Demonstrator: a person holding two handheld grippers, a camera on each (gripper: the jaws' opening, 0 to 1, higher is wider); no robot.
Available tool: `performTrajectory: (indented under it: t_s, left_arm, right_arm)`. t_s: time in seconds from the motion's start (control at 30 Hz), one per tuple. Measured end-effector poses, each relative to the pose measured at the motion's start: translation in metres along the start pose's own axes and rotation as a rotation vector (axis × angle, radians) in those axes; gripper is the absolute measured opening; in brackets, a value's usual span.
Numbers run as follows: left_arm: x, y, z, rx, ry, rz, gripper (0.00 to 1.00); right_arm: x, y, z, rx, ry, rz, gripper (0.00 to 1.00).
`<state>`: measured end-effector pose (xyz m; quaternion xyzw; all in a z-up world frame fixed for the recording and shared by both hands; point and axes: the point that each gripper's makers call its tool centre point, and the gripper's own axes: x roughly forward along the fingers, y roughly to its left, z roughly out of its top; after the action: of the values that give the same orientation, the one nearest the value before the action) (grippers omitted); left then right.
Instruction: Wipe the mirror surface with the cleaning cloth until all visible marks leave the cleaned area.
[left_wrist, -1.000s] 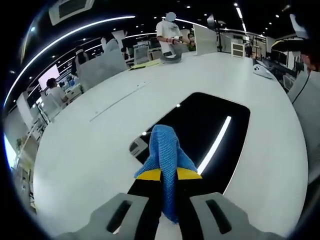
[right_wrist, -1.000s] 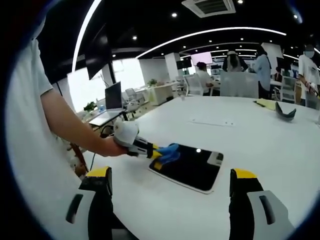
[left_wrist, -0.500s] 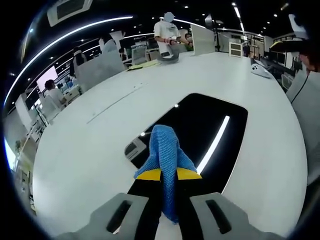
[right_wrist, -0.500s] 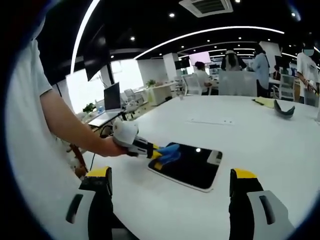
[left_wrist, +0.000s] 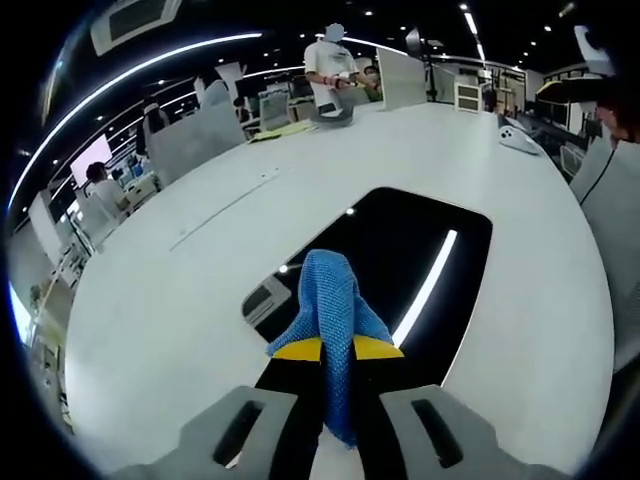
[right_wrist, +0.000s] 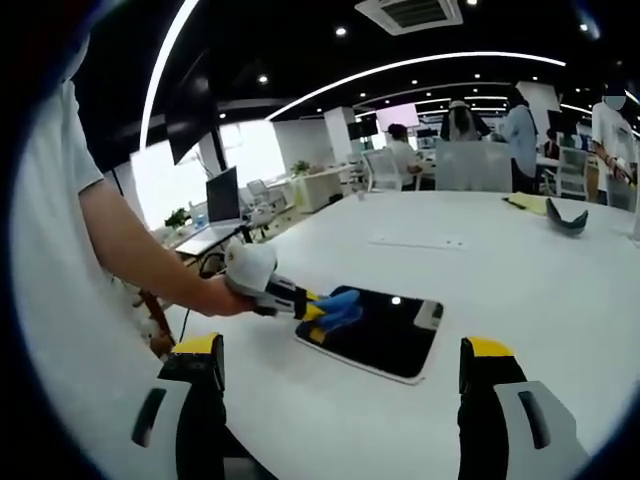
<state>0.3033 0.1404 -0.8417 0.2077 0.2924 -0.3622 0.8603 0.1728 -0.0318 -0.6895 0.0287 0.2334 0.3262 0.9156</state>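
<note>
A dark rectangular mirror (left_wrist: 420, 250) lies flat on the white table (left_wrist: 180, 300) and reflects ceiling light strips. My left gripper (left_wrist: 337, 349) is shut on a blue cleaning cloth (left_wrist: 330, 300), whose bunched end rests on the mirror's near edge. In the right gripper view the mirror (right_wrist: 385, 335) sits mid-table, with the left gripper (right_wrist: 312, 312) and the blue cloth (right_wrist: 338, 303) at its left end, held by a person's hand. My right gripper (right_wrist: 340, 400) stands open well above the table, its jaws wide apart with nothing between them.
A person's bare arm (right_wrist: 140, 255) and white sleeve fill the left of the right gripper view. Papers and a dark curved object (right_wrist: 567, 222) lie far across the table. People, chairs and monitors stand behind the table's far edge.
The left gripper view has shifted slightly, so the mirror sits a little further along under the cloth. The right gripper has stayed still and open.
</note>
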Motion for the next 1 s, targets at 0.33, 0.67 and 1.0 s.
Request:
performTrajectory:
  t_s: [0.33, 0.67, 1.0]
  left_arm:
    - [0.004, -0.007, 0.005, 0.006, -0.01, -0.018, 0.06]
    - [0.008, -0.013, 0.009, 0.016, -0.014, -0.031, 0.06]
    - [0.012, -0.021, 0.014, 0.035, -0.016, -0.052, 0.06]
  right_arm:
    - [-0.001, -0.002, -0.003, 0.011, 0.002, -0.005, 0.98]
    - [-0.001, -0.003, -0.002, 0.015, -0.003, -0.003, 0.99]
    - [-0.003, -0.005, -0.001, 0.021, -0.008, -0.008, 0.99]
